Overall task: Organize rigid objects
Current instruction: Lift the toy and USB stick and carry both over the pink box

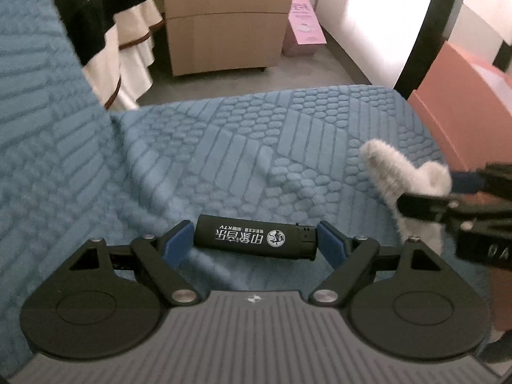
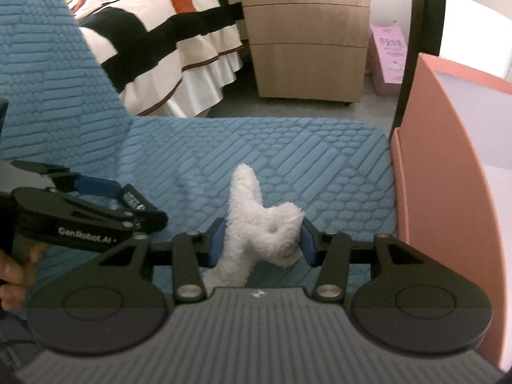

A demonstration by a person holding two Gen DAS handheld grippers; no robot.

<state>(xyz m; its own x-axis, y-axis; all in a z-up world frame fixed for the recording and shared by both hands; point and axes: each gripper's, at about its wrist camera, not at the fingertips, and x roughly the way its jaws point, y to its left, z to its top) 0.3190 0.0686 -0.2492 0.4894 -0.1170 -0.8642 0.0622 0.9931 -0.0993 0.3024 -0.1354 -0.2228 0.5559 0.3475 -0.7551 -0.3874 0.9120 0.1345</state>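
Now my left gripper pinches the lighter end to end over the blue cushion, while my right gripper squeezes the plush, near the pink box for sorting.

Wooden drawer cabinet, striped bedspread, pink carton on grey floor.

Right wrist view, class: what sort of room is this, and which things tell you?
Probably a bedroom. A bed with a striped cover stands beside a wooden drawer cabinet, and the work happens on a blue textured seat cushion.
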